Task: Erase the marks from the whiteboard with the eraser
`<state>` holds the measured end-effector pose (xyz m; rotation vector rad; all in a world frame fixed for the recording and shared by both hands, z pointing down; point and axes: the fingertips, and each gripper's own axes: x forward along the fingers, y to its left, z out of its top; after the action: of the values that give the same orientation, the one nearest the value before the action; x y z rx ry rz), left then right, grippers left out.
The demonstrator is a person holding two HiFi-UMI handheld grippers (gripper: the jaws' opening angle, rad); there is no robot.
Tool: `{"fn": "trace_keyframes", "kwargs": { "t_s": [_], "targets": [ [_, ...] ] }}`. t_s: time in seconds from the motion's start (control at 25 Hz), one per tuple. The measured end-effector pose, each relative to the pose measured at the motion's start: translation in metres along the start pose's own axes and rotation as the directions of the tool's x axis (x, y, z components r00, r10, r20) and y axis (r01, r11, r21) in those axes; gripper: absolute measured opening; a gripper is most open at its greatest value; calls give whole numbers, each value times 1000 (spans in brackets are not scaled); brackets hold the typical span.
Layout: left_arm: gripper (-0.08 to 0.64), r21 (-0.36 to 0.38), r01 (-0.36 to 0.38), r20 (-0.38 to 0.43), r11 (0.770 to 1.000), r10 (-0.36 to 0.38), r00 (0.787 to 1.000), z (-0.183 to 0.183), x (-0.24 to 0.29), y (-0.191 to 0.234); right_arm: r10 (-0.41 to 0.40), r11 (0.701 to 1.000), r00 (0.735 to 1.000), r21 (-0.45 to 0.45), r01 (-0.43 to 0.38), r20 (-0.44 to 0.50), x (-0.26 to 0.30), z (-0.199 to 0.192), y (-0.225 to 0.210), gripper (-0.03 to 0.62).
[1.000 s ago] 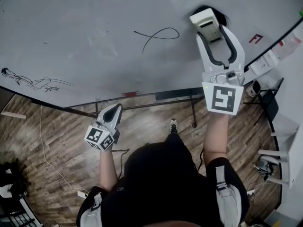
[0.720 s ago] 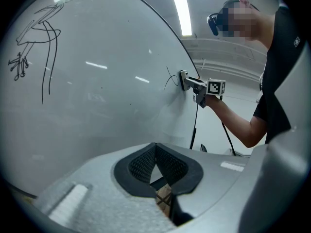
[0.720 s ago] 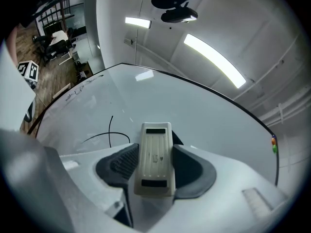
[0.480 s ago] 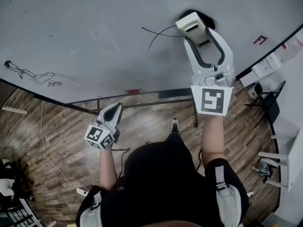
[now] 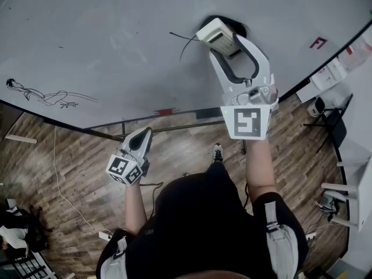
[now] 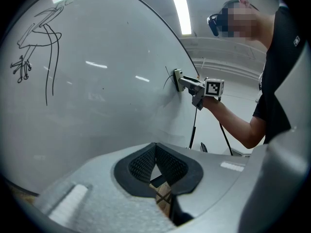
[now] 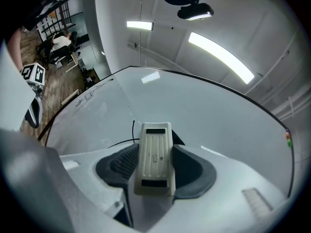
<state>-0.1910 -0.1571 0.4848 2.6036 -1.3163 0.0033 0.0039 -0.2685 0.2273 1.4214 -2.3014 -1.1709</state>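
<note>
Right fingers (image 7: 116, 168): clamped on the eraser (image 7: 154, 155), one dark pad on each long side.
Eraser: cream block with a ribbed back that faces the right gripper view. The left gripper view shows its far face flat against the whiteboard (image 5: 116, 34).
Right gripper (image 5: 224, 38): raised at arm's length to the upper middle of the board, marker cube toward the person.
Marks near eraser: a thin black curved line (image 5: 180, 39) comes out from the eraser's left edge. The rest of it is covered by the eraser.
Marks far off: a black line sketch (image 5: 40, 95) sits low on the board's left side, well apart from the eraser.
Left fingers (image 6: 141, 165): closed pad against pad, with nothing between them.
Left gripper (image 5: 142, 135): held low, below the board's bottom edge and over the wood floor (image 5: 75, 173). Its tips point toward the board.
Person: dark top, facing the board, right arm extended and left arm bent at the side.
Floor: a pale cable (image 5: 55, 173) runs along it at the left.
</note>
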Motion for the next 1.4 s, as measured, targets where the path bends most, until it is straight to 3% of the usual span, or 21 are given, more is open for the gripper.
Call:
{"fn": "trace_keyframes", "kwargs": {
  "t_s": [0.96, 1.4],
  "targets": [
    [11, -11, -28, -13, 1000, 28, 1000, -10, -16, 4, 178, 979, 983, -94, -182, -41, 15, -1, 103, 224],
    [11, -17, -55, -6, 998, 55, 998, -9, -24, 4, 369, 914, 927, -158, -374, -62, 20, -11, 194, 224]
  ]
}}
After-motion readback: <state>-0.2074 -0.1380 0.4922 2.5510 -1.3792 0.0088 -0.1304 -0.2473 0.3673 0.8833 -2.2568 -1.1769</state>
